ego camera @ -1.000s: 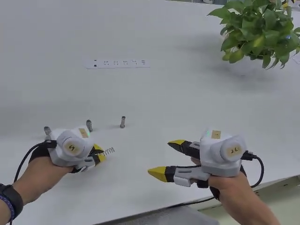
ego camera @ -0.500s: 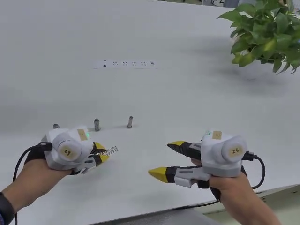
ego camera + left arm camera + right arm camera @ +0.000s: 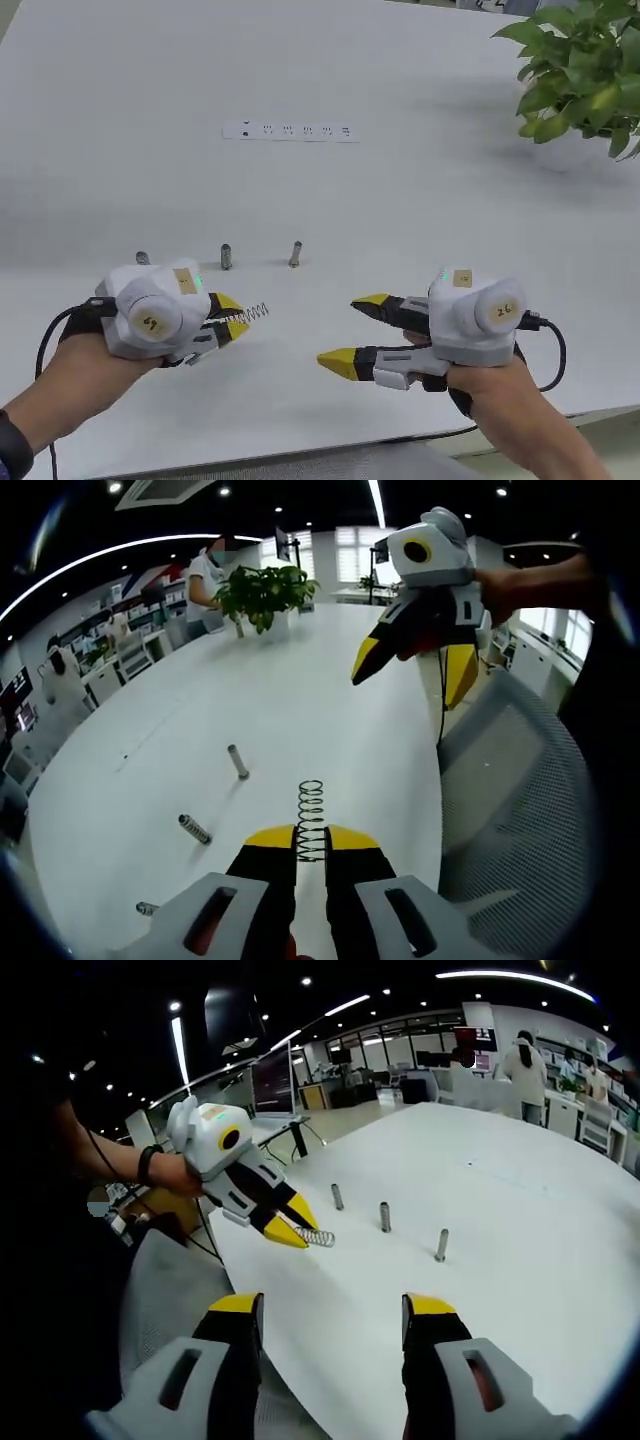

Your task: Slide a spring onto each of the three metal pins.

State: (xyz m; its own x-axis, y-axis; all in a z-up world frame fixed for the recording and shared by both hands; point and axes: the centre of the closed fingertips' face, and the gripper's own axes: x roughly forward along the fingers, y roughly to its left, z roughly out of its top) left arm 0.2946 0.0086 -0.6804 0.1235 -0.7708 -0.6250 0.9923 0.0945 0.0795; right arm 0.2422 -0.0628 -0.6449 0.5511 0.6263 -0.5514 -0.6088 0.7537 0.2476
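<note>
Three short metal pins (image 3: 142, 258) (image 3: 226, 256) (image 3: 295, 253) stand upright in a row on the white table, all bare. My left gripper (image 3: 235, 315) sits just in front of them, shut on one end of a small coil spring (image 3: 252, 313) that sticks out towards the right-hand pin. In the left gripper view the spring (image 3: 311, 815) rises from between the yellow fingertips, with the pins (image 3: 237, 761) (image 3: 194, 828) to its left. My right gripper (image 3: 345, 330) hovers open and empty at the front right. The right gripper view shows the spring (image 3: 320, 1237) and the pins (image 3: 384, 1216).
A white power strip (image 3: 287, 131) lies farther back on the table (image 3: 420, 200). A leafy potted plant (image 3: 585, 70) stands at the back right. The table's front edge runs close below both hands, and a black cable (image 3: 548, 345) trails from the right gripper.
The head camera has shifted, so the pins sit further right in the picture. Both grippers have barely moved relative to them, and the left one still holds the spring.
</note>
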